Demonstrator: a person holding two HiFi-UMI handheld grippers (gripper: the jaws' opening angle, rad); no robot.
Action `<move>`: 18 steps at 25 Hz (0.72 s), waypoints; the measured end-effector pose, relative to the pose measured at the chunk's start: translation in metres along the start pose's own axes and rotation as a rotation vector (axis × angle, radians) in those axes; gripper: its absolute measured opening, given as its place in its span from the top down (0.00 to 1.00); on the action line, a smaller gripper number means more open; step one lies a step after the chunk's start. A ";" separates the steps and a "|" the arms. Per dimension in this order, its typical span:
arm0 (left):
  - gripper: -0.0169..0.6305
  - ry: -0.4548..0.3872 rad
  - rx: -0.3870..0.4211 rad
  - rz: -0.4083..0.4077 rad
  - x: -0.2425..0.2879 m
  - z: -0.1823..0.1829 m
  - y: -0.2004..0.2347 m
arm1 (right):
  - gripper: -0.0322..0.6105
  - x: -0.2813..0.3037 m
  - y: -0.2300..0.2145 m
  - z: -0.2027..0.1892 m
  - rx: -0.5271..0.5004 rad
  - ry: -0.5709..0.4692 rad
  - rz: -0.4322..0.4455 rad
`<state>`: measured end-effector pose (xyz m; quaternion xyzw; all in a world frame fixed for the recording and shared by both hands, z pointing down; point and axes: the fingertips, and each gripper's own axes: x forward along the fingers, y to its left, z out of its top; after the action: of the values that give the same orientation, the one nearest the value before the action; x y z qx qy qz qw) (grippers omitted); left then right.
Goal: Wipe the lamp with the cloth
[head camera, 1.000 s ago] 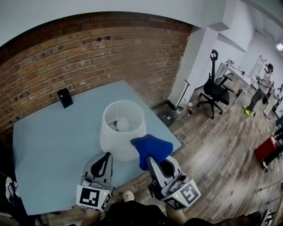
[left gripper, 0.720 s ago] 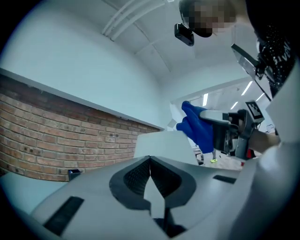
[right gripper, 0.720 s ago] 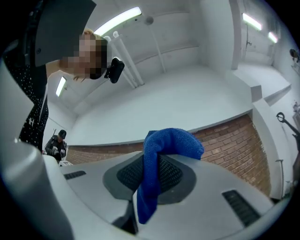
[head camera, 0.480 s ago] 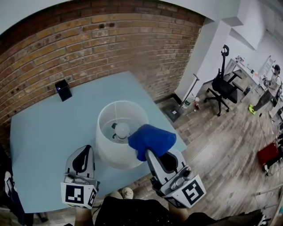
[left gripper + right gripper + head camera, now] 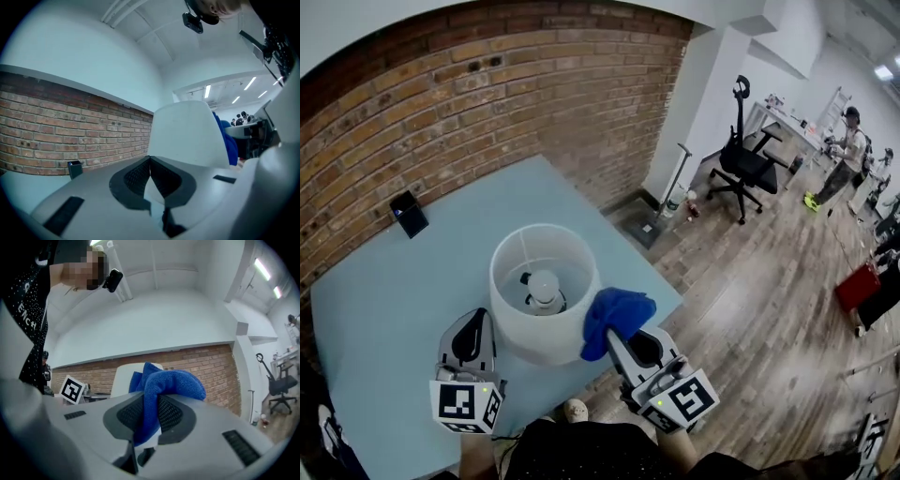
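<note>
With the soft blue cloth (image 5: 617, 314) clamped in our right gripper (image 5: 622, 339) and our left gripper (image 5: 473, 328) closed empty, we judge the white lampshade (image 5: 534, 345) light and easily dented, best steadied gently by its rim.

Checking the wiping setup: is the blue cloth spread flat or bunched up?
Bunched up: the cloth is pinched in the right tongs, its folds bulging above them.

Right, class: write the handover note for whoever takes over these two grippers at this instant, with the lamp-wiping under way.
Left gripper: shut, empty, beside the lamp on its near left.
Right gripper: shut on the blue cloth, which is bunched against the near right side of the shade.
The lamp stands upright on the table.
Done: cloth gripped and brought to the shade.
Left: wipe round the shade; how much is already wiped cannot be told.
</note>
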<state>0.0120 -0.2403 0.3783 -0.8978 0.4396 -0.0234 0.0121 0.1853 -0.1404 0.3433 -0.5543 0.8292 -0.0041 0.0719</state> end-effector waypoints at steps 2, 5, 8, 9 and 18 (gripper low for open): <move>0.96 0.010 -0.007 -0.027 0.001 -0.001 -0.001 | 0.86 -0.004 -0.007 -0.018 0.010 0.054 -0.063; 0.96 0.021 -0.006 -0.071 0.004 -0.003 -0.003 | 0.86 -0.011 -0.017 -0.043 0.023 0.124 -0.142; 0.96 0.028 -0.009 -0.094 0.007 -0.005 -0.001 | 0.86 -0.016 -0.028 -0.063 0.022 0.201 -0.210; 0.96 0.034 -0.011 -0.099 0.008 -0.007 0.001 | 0.86 -0.017 -0.031 -0.069 0.020 0.226 -0.229; 0.96 0.058 -0.027 -0.113 0.015 -0.008 0.020 | 0.86 -0.035 -0.075 -0.085 0.112 0.385 -0.325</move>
<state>0.0052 -0.2643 0.3860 -0.9203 0.3886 -0.0440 -0.0142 0.2567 -0.1436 0.4383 -0.6646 0.7260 -0.1668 -0.0585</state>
